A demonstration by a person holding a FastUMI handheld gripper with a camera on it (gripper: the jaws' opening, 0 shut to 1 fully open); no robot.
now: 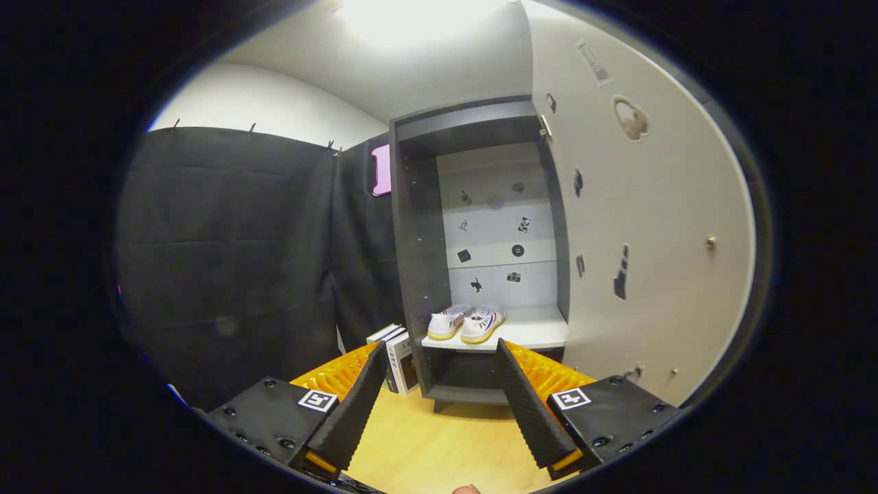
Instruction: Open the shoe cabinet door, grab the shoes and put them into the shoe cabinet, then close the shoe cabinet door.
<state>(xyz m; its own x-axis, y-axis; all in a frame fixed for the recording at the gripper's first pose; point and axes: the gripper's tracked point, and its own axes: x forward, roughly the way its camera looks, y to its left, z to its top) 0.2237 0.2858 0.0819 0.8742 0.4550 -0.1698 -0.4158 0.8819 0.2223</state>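
The shoe cabinet point(418, 261) stands open beyond the fingers, its pale door point(651, 226) swung wide to the right and dotted with small stickers. On its white shelf point(531, 333) the pair of white shoes point(466, 322) sits side by side, toes outward. A few boxes point(398, 357) lean against the cabinet's left side on the wooden floor point(439, 446). The gripper point(439, 405) hangs in front with jaws spread wide apart, holding and touching nothing.

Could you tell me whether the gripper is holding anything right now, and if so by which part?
Nothing is held: the gripper is open, its fingers apart, with the shoes beyond them on the cabinet shelf.
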